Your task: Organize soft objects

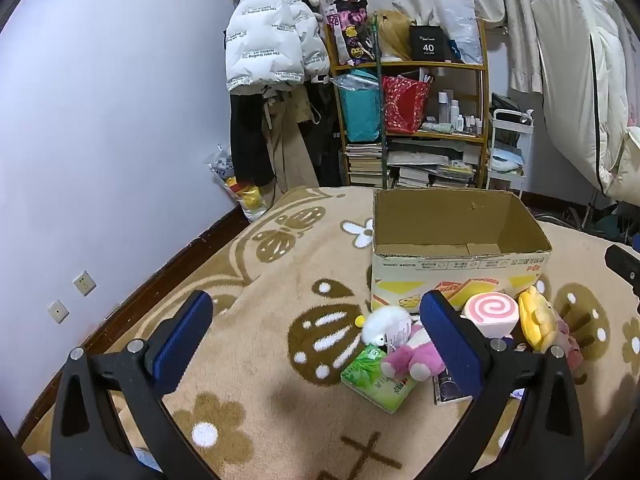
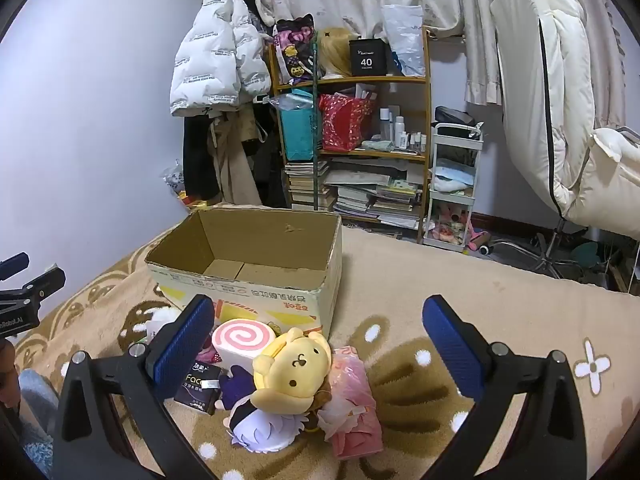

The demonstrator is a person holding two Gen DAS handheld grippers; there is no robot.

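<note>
Left gripper [image 1: 316, 332] and right gripper [image 2: 318, 334] gape wide

Dim, cool indoor light, soft shadows, sharp focus, strong fisheye bending at edges.

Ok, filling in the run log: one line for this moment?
phase: start | left gripper: open, free | right gripper: open, free | box: empty | toys: piled before box

Patterned beige rug [image 2: 460, 280], white puffer jacket [image 2: 216, 60], cluttered wooden shelf [image 2: 426, 120], white trolley [image 2: 454, 184]
</note>
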